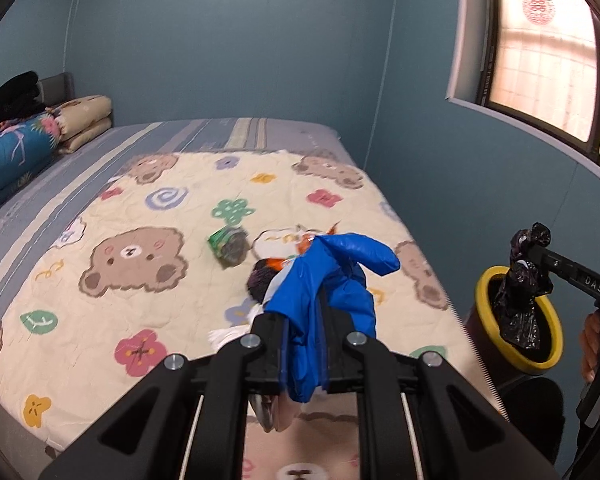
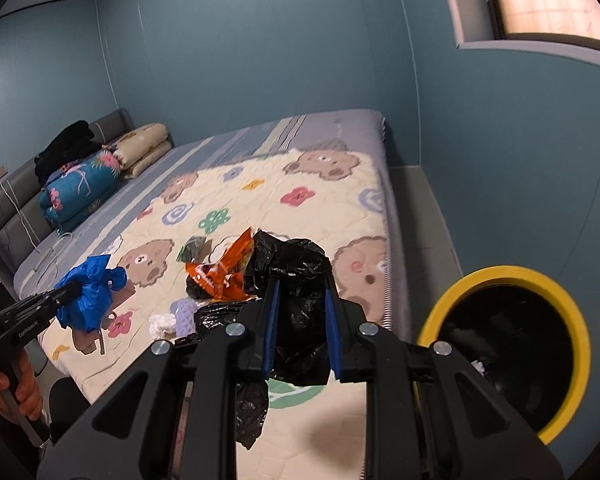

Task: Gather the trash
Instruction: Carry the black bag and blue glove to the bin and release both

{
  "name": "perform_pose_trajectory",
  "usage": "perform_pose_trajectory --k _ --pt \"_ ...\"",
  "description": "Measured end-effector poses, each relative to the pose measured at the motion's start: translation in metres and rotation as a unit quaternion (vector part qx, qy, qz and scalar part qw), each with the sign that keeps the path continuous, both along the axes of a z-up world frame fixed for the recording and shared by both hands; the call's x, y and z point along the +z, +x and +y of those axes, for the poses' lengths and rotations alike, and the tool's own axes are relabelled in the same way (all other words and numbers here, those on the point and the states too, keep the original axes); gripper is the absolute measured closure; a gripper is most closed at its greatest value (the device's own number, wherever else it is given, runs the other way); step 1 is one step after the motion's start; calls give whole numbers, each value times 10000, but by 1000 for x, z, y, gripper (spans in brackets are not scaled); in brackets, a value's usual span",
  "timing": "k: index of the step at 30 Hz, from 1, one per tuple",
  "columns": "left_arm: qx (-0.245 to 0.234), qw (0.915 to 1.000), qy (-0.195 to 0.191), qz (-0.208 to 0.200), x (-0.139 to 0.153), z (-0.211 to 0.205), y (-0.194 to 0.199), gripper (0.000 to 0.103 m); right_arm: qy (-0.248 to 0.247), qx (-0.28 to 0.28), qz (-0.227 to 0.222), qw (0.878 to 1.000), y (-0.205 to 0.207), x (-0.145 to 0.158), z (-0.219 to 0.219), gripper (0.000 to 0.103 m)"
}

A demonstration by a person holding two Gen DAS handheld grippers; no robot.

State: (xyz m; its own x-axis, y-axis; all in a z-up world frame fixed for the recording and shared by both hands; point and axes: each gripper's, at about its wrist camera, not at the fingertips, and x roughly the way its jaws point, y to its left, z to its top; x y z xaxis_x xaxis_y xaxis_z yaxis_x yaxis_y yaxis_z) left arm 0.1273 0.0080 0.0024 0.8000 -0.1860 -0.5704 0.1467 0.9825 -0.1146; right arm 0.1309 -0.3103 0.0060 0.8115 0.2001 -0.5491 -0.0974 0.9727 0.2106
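My left gripper is shut on a crumpled blue plastic bag and holds it above the bed; it also shows in the right wrist view. My right gripper is shut on a crumpled black plastic bag, held over the yellow-rimmed bin, which also shows in the right wrist view. On the quilt lie an orange wrapper, a green packet, a white tissue and more black plastic.
The bed carries a cream bear-print quilt. Folded blankets lie at its head. The blue wall runs close along the bed's far side. A window is at upper right.
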Motion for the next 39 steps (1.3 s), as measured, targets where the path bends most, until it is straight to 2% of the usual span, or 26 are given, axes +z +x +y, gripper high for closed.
perform_pose_trajectory --k 16,39 --pt "-650 9977 -85 -161 28 -77 9 93 -100 -673 -365 9970 -41 25 -65 83" --pt "-1695 9846 -427 -94 31 -157 33 93 -150 -1597 -464 9860 -44 18 -139 83"
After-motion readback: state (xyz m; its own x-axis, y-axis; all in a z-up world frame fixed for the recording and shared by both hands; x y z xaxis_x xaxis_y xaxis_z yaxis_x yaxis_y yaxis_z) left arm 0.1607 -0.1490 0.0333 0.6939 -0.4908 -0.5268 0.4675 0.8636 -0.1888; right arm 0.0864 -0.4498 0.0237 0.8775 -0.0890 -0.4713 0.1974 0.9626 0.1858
